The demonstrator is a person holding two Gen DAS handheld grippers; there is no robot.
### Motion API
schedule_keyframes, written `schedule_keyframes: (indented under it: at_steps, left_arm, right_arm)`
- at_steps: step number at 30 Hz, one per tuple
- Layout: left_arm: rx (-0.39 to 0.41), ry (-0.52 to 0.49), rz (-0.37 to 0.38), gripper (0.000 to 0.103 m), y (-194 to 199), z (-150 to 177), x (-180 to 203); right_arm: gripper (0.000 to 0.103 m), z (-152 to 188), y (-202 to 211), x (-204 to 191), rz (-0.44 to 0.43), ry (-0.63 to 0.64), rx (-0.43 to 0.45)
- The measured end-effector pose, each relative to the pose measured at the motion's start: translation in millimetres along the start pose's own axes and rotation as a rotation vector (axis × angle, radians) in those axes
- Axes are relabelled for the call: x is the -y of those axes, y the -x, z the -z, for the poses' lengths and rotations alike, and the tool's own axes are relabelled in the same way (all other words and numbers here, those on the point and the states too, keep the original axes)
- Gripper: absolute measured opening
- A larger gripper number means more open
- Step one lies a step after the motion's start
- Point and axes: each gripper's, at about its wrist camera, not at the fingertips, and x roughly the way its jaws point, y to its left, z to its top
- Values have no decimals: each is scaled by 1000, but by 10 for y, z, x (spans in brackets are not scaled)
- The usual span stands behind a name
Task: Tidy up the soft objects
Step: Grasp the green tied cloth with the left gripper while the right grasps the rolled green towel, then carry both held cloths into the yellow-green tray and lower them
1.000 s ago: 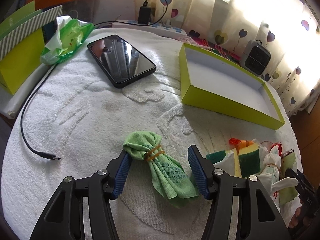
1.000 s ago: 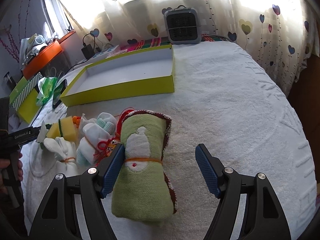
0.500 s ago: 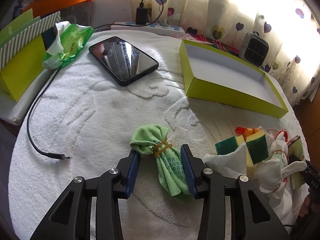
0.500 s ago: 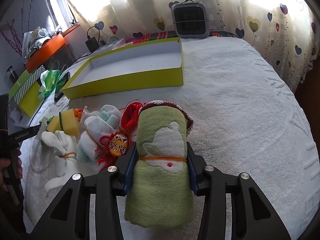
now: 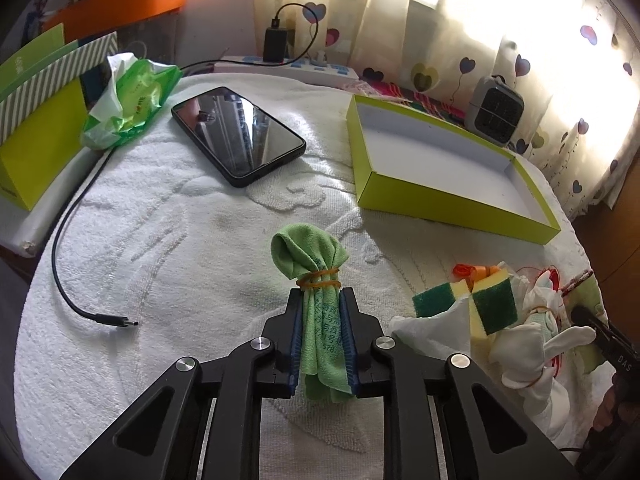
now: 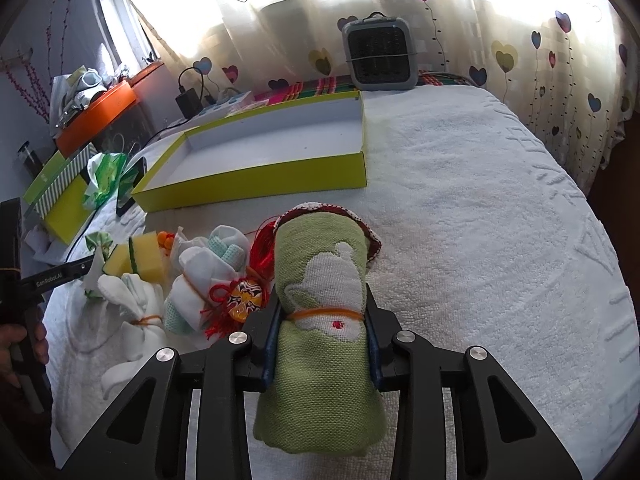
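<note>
1. I see a white towel covering the surface, heart-print curtains behind it.
2. My left gripper has just been closing; it now clamps the green cloth bundle below its rubber band.
3. My right gripper has just been closing and squeezes the green rolled towel.
4. The yellow-green box lies beyond both, well apart.

A home bedroom: heart-print curtains, a white towelling bedspread, a charging phone.
</note>
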Motion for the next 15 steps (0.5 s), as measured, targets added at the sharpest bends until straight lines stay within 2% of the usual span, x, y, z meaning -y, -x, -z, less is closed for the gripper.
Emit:
schedule_keyframes:
  at_steps: [15]
  left_arm:
    - [36,-46,79,16,142,-353,194]
  right_arm:
    - [35,-259,127,-79,7,28,63]
